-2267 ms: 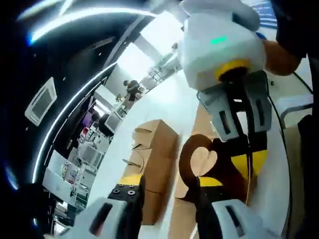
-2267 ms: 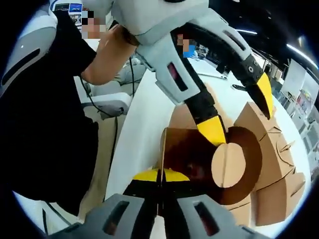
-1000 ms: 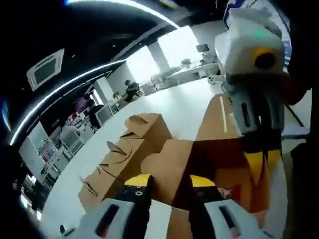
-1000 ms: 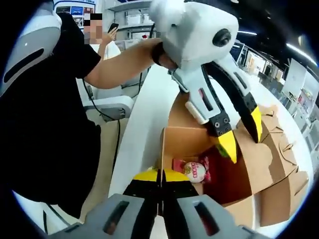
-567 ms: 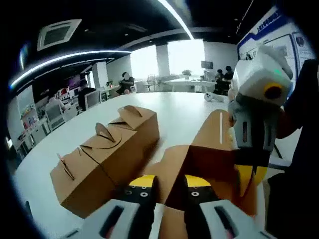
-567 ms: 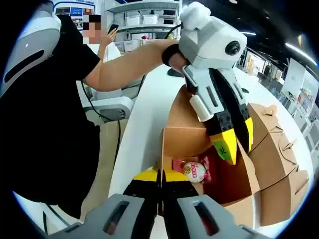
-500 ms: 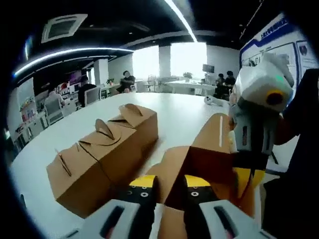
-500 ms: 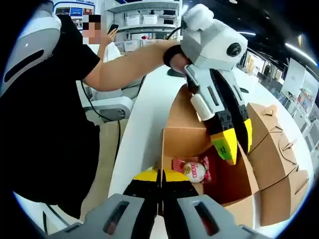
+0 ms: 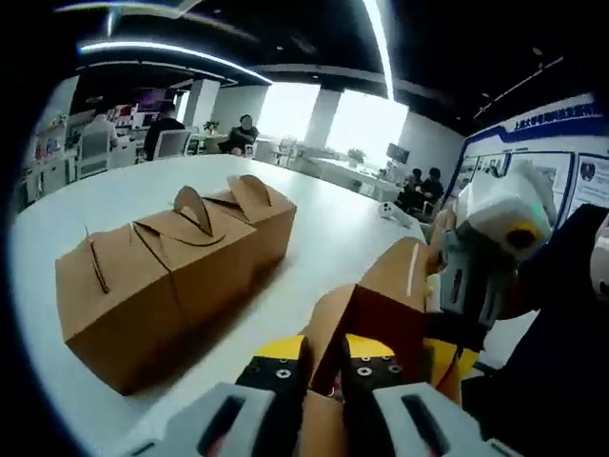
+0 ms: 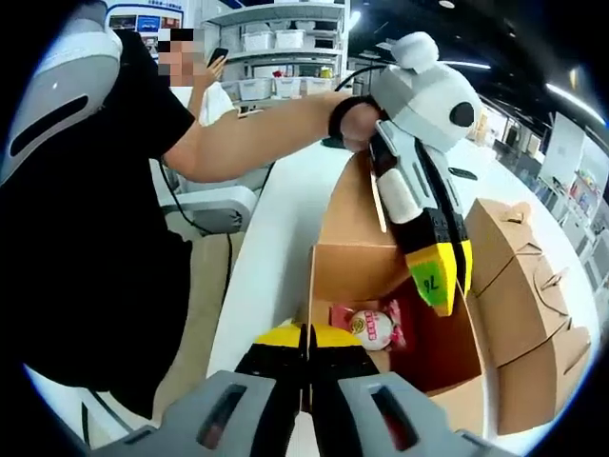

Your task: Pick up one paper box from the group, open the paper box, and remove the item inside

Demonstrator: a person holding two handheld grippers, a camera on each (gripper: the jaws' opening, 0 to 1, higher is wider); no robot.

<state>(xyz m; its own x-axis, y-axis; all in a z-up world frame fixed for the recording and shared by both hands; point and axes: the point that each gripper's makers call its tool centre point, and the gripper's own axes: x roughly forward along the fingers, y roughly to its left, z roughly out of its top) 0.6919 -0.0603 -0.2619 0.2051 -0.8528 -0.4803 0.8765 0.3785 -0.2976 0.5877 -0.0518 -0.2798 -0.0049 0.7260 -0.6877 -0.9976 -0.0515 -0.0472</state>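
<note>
The open box sits in the lower middle of the right gripper view: plain brown cardboard, its top flaps folded out, 1 long flap standing up toward the top of the frame. Inside, on the box floor, lies the item, a small round white thing with red print in a pink and red wrapper.

The right gripper rises from the bottom edge with its yellow-tipped jaws closed on the near wall of the open box, the cardboard edge running up between them. The left gripper comes down from the upper right, held by a person's hand; its yellow tips hang over the box's far wall, above the item, and whether they pinch anything I cannot tell there. In the left gripper view the left gripper has a brown flap between its narrowly parted jaws.

The closed boxes, at least 2, stand side by side at the left of that view on the white table, just beside the open box. Bare tabletop stretches beyond them toward the top of the frame.
</note>
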